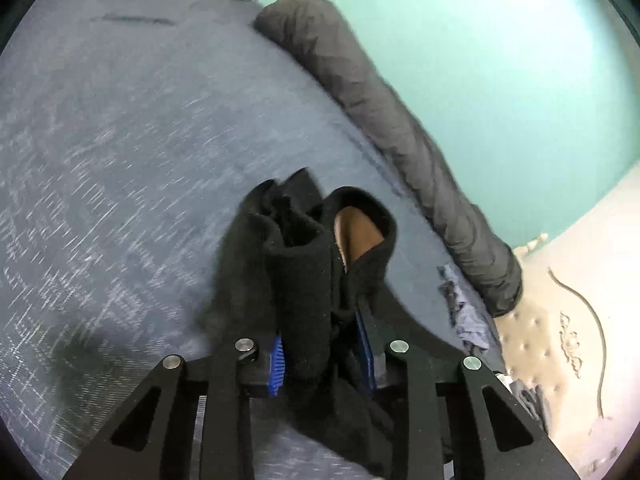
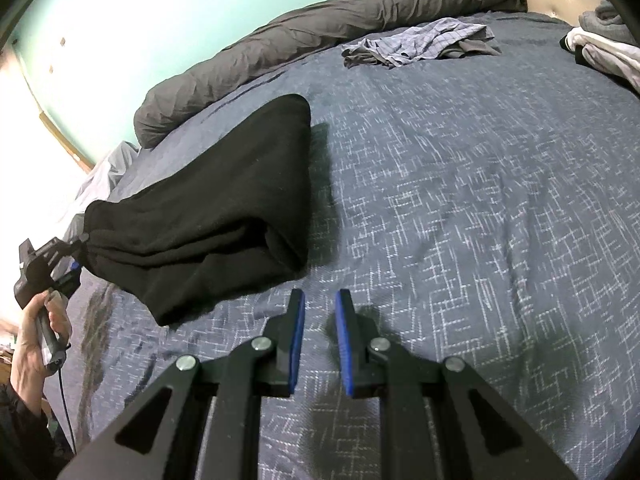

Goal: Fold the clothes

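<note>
A: Left claw (image 1: 322, 354) — apart or together?

B: Clamped on the bunched end of a black knitted fleece garment (image 2: 224, 200). Blue rubber pads (image 1: 277, 364) pressed against the cloth from both sides; thick black folds bulging up between them, with a tan patch (image 1: 358, 236) showing inside one fold. Cannot tell what that patch is.

A: And from the right wrist view?

B: Same grip, seen at the left edge: left claw (image 2: 78, 248) pinching a gathered corner, a bare hand (image 2: 30, 344) wrapped round the handle below, a thin black cable (image 2: 64, 404) hanging down from it.

A: Which way does the garment run?

B: Long axis from the pinched corner at lower left up toward the upper right, widening like a fan. Broad folded end resting on the dark blue bedspread with pale crosshatch lines (image 2: 460, 208), pointing toward the long grey rolled duvet (image 2: 320, 20) along the turquoise wall (image 2: 140, 12). Gathered end raised off the bed.

A: Right claw (image 2: 320, 340)?

B: Apart, holding nothing, blue pads facing each other above the bedspread, just beside the garment's near edge, not touching it.

A: Anything else lying on the bed?

B: A crumpled pale checked cloth (image 2: 424, 42) near the duvet, well apart from the black garment. A white and grey heap of clothes (image 2: 604, 48) at the far right edge.
</note>
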A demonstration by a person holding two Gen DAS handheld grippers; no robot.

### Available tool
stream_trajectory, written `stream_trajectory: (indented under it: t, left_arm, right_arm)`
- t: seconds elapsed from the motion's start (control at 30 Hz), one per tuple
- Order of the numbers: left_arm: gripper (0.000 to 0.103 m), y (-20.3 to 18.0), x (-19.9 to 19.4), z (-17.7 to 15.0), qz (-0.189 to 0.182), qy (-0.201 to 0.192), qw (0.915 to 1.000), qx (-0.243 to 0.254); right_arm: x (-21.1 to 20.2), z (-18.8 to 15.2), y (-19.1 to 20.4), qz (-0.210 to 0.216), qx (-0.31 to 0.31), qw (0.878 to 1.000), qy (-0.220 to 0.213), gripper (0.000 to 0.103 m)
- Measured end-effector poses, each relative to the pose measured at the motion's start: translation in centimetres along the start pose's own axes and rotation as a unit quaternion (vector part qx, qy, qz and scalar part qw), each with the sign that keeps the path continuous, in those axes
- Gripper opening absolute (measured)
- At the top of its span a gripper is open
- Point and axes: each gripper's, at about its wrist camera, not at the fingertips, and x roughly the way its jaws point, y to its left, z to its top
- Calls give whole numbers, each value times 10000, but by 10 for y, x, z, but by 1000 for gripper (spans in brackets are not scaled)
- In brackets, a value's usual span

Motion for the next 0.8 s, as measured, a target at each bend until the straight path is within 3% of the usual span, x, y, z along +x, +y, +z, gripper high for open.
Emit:
stream_trajectory:
  t: [0.27,0.5,0.6,0.7,0.8]
  left_arm:
    - [28,-98,0,-12,-407,-70,9962,763]
    - [27,-217,41,-73,-636,396,9818,1746]
    - [27,-255,86,-128,-383,1063,9632,2439]
    - [27,-268,131,-183,29,1883,9351,3001]
    - [31,-274,143,-215,424,2022,9125,3532]
  right_arm:
    - [-17,6,-13,238,205,9993,-182,15]
    - [-40,18,-26,488,397,9969,-476,15]
    - [-49,23,-33,554,491,9956,-577,15]
    - [-53,26,-40,620,598,9944,-614,15]
    - [-55,28,-44,657,653,9937,-628,15]
